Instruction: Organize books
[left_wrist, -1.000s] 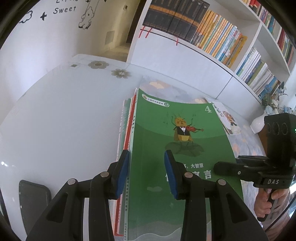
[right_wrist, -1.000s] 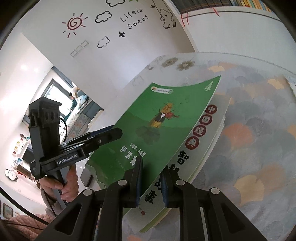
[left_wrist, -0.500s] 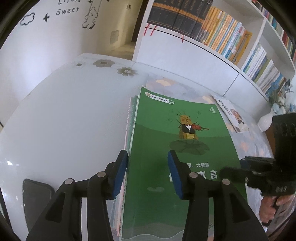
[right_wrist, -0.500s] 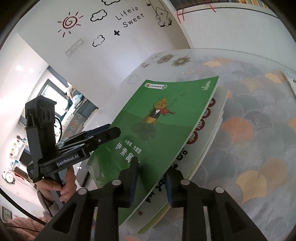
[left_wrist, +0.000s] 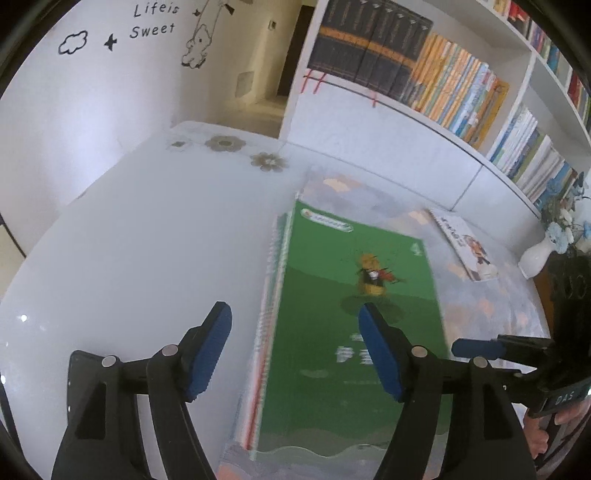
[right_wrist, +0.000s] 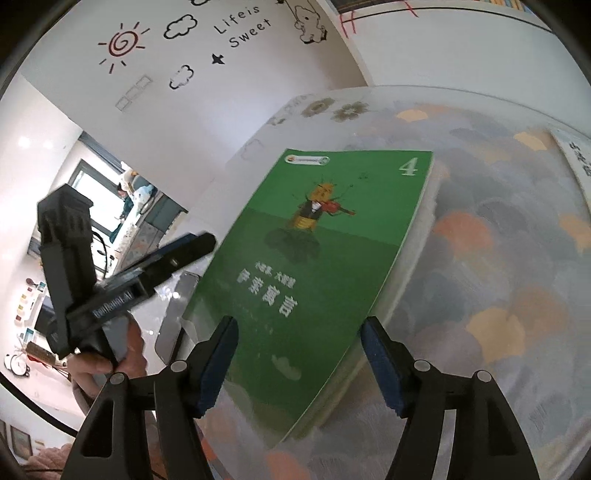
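Lying flat on the tabletop (left_wrist: 140, 258), the green paperback book with a violin-playing insect and a white "4" on its cover (left_wrist: 354, 317) tops a small pile of thin books (left_wrist: 271, 295); its Chinese title is too blurred to read. The wall decal (right_wrist: 243, 24) reads "Lifeis Sweet" beside a red sun and clouds. The left gripper (left_wrist: 295, 354) carries the print "GenRobot.AI" in the right wrist view, blurred there; the right gripper (right_wrist: 299, 363) shows "DAS" in the left wrist view. Both sets of jaws have just been opening and now stand released, the blue pads clear of the book, which lies below and between them. The white bookcase (left_wrist: 436, 122) holds rows of dark and orange spines. On the patterned mat (right_wrist: 498, 258) lies a white picture book (left_wrist: 465, 247), well apart from the pile, with a white vase of flowers (left_wrist: 535, 258) near the edge.
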